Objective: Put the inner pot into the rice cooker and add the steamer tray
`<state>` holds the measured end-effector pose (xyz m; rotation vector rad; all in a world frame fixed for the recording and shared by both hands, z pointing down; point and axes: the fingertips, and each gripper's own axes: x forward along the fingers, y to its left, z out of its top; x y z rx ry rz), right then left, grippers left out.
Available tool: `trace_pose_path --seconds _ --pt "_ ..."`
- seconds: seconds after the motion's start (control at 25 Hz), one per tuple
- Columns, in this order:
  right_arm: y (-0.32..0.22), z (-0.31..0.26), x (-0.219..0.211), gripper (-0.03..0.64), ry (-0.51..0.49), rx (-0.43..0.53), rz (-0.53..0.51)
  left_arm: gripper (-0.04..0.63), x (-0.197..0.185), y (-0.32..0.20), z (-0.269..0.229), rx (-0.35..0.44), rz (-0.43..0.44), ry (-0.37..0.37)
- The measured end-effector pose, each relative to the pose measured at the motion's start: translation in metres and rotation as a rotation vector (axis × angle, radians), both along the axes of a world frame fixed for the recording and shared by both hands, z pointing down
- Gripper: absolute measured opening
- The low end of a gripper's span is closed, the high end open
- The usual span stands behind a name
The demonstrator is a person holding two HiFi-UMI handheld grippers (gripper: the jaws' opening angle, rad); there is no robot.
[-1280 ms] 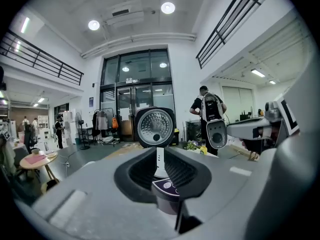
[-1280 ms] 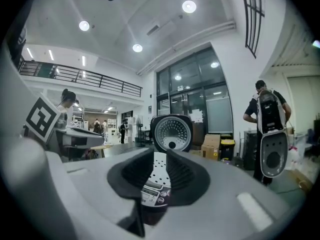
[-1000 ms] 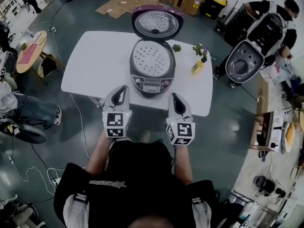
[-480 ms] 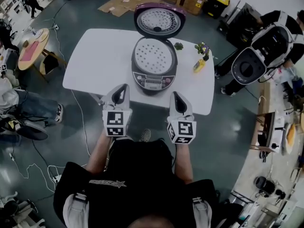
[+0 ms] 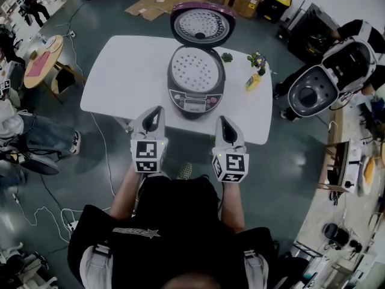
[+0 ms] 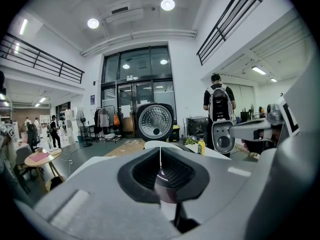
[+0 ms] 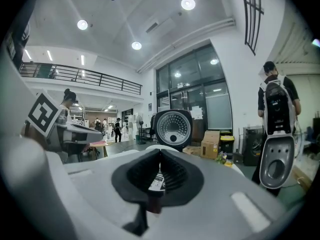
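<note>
Both your tongs are pressed together and empty right now. Your left tongs (image 5: 155,114) and right tongs (image 5: 222,125) sit side by side over the near edge of the white surface (image 5: 120,71). The tips point toward the rice cooker (image 5: 192,101), one on each side of its front panel, near it but not touching. In the left gripper view and the right gripper view, the black pads meet in a thin line with nothing between them.

The cooker sits around the middle of the surface with its lid (image 5: 201,24) flipped up and open on the far side. The steamer tray (image 5: 194,70), pale and full of little holes, sits in the mouth of the cooker, straight ahead of the gap between your two tongs and apart from both. You can't see the inner pot from here, since the tray covers whatever's under it.

Off to the right of the cooker, well apart from your right tongs, there's a yellow bottle (image 5: 251,84), a small flower thing (image 5: 257,60) just behind it, and a little green plant (image 5: 226,58).
</note>
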<state>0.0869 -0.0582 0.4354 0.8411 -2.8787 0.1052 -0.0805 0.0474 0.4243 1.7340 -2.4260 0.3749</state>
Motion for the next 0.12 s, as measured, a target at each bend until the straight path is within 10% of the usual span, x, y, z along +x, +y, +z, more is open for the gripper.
trace_pose_path --seconds 0.12 --pt "-0.0009 0.0009 0.0004 0.006 -0.002 0.003 0.002 0.015 -0.0003 -0.0003 0.0013 -0.001 -0.001 -0.004"
